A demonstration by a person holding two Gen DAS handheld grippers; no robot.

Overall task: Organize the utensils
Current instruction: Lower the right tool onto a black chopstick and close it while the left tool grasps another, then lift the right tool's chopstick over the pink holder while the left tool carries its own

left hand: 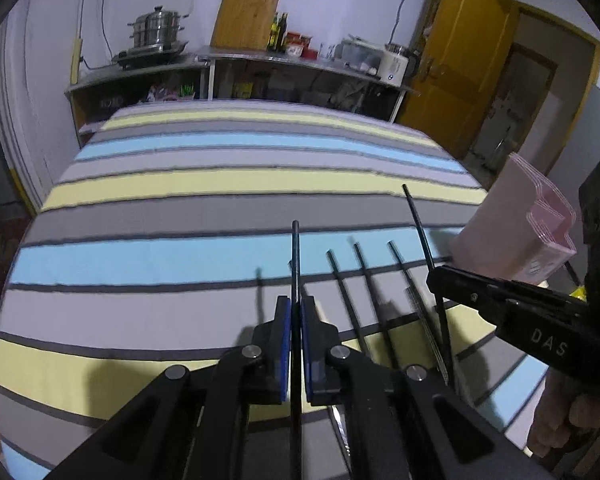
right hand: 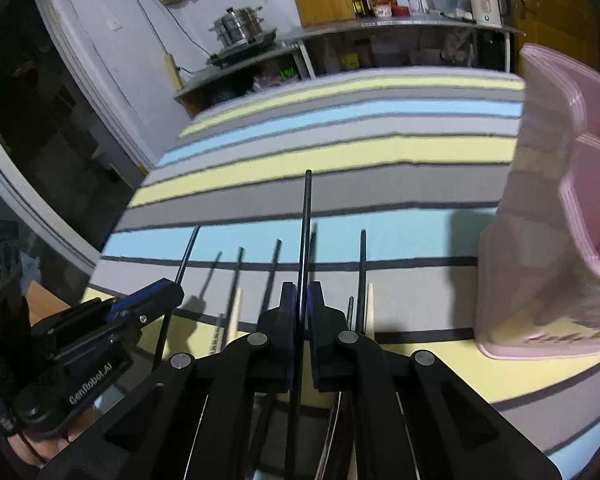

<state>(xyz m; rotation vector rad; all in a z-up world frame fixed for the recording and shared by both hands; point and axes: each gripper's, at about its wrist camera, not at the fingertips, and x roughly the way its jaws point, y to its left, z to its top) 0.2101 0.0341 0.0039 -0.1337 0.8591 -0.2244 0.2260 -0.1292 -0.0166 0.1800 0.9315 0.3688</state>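
Note:
My left gripper is shut on a thin black utensil handle that points forward over the striped cloth. My right gripper is shut on another thin black utensil handle. In the left wrist view the right gripper is at the right, its black rod sticking up. In the right wrist view the left gripper is at the lower left. Several more black-handled utensils lie in a row on the cloth between them. A pink utensil holder with compartments stands at the right.
The striped cloth covers a wide table. Behind it a metal shelf carries a steamer pot, bottles, jars and a kettle. A yellow door stands open at the right. The pink holder also shows in the left wrist view.

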